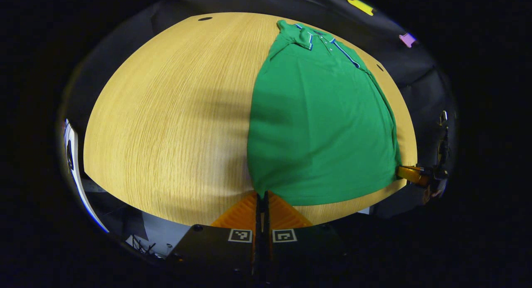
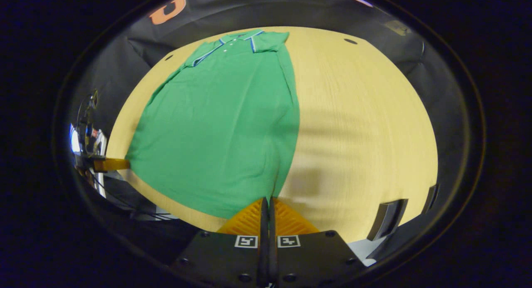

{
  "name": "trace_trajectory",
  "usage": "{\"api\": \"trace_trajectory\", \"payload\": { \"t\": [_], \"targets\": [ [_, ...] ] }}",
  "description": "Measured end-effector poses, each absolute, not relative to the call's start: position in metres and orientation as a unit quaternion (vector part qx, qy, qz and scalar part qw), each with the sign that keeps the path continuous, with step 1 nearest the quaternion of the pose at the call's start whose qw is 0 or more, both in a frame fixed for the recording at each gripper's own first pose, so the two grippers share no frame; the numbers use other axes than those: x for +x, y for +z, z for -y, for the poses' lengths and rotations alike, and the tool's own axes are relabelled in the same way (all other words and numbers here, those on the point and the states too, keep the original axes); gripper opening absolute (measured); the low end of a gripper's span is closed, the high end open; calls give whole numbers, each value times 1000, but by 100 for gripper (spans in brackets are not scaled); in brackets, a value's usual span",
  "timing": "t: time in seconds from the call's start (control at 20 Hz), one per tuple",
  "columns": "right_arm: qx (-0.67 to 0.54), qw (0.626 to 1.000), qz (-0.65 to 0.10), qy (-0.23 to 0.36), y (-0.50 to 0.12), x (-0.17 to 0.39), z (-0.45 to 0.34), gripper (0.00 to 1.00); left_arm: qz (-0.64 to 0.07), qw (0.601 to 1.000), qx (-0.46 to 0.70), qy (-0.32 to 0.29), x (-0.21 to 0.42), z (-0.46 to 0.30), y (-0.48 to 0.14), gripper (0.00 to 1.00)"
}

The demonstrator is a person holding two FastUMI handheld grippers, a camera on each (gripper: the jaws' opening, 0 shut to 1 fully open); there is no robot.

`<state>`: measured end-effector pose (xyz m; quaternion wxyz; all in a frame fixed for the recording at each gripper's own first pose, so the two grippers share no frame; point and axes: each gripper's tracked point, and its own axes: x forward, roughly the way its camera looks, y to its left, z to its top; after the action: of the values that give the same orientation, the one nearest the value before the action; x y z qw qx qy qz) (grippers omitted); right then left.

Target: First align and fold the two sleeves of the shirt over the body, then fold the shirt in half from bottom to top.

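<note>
left gripper view: the left gripper (image 1: 262, 195) has its fingers pressed together on the hem corner of the green shirt (image 1: 320, 126), which lies flat on the wood-grain table (image 1: 166, 113), sleeves tucked out of sight. the right gripper (image 1: 409, 173) meets the far hem corner.

right gripper view: the right gripper (image 2: 268, 200) pinches the shirt's (image 2: 220, 126) near hem corner; whether the left gripper's (image 2: 112, 164) fingers are apart is unclear.

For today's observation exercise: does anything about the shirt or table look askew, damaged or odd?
Nothing stands out. The green shirt lies flat on the wooden table, sleeves folded in, collar at the far end. The left gripper and right gripper each pinch a bottom hem corner.
</note>
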<state>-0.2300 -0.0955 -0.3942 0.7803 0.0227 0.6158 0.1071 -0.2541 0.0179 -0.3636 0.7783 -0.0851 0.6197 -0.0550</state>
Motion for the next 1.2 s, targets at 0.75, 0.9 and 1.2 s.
{"api": "trace_trajectory", "payload": {
  "t": [0.75, 0.9, 1.2],
  "targets": [
    [94, 824, -546, 116, -306, -152, 94, 2, -479, 862, 36, -159, -160, -4, -285, 4],
    [102, 837, -525, 119, -285, -123, 92, 2, -462, 872, 34, -157, -137, -8, -270, 4],
    [91, 863, -480, 130, -247, -62, 88, 5, -417, 894, 38, -158, -98, -14, -237, 4]
  ]
}}
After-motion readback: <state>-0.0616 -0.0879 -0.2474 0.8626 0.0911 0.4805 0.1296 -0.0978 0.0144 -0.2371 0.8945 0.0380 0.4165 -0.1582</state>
